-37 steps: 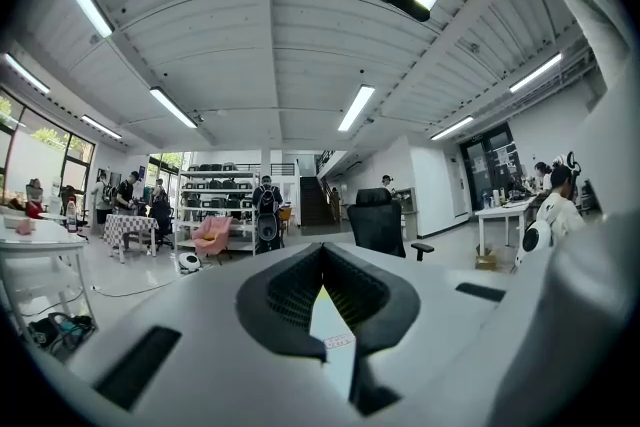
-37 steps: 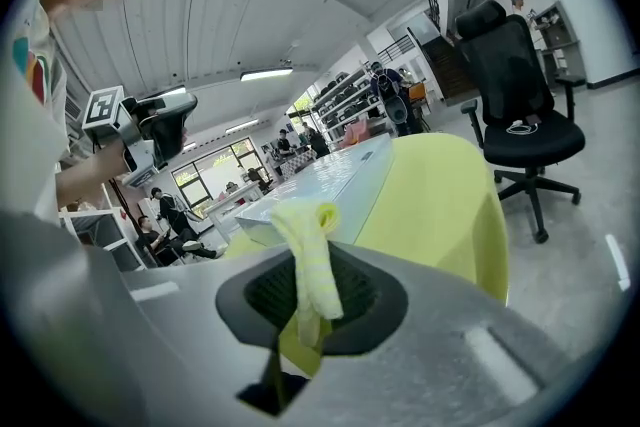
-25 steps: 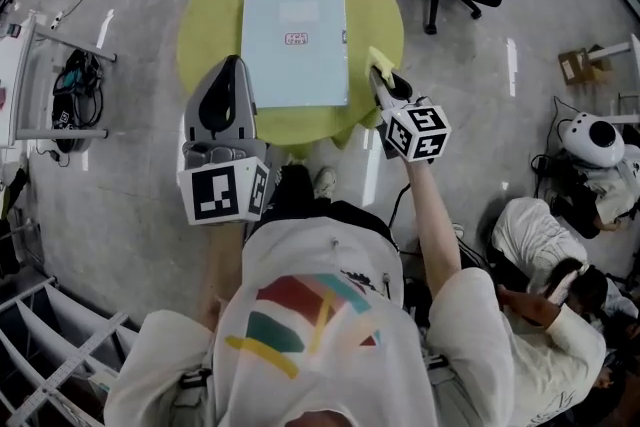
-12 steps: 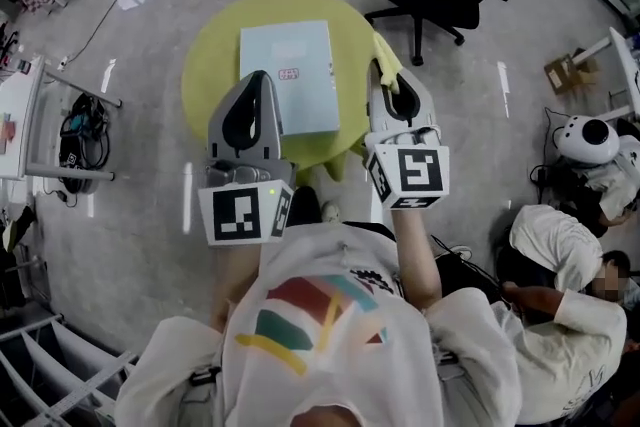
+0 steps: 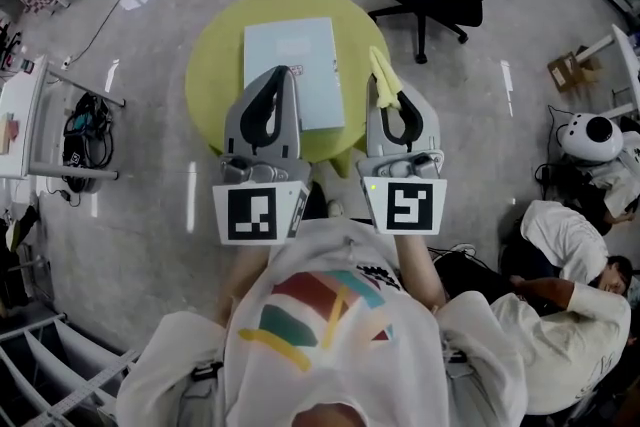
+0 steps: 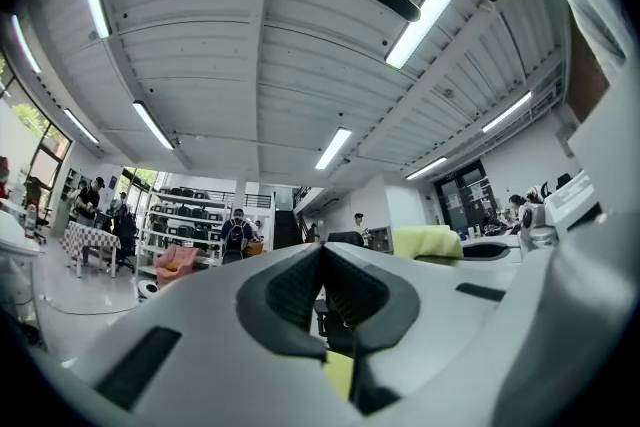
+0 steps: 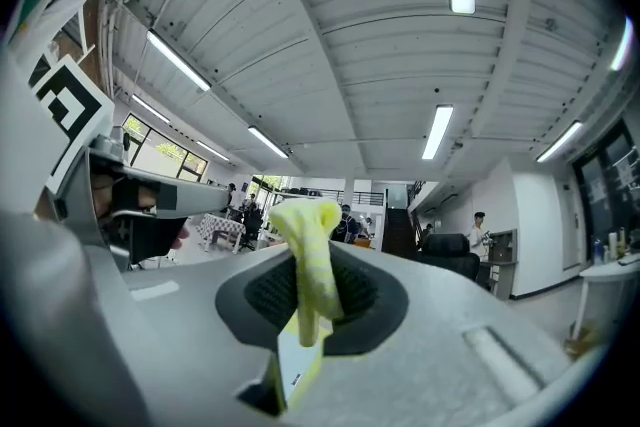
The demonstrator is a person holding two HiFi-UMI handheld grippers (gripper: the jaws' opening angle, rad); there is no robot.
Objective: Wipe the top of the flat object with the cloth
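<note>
- Yellow cloth [image 7: 308, 255], soft and fuzzy, is pinched between the right gripper's [image 5: 385, 100] clenched jaws, a limp roll poking past the tips.
- Left gripper [image 6: 322, 260]: jaws pressed together, nothing between.
- Folder [image 5: 300, 45], pale, flat and smooth, lies on the round table [image 5: 210, 75], below and ahead of both tips.
- Risk: the narrow pinch may let the cloth slip during wiping, and the unheld folder may slide.

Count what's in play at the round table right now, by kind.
Hand-held grippers: 2 (left hand-held gripper, shut on nothing; right hand-held gripper, shut on the cloth)
Yellow cloth: 1
Light blue flat object: 1
Round yellow table: 1
Total: 5
</note>
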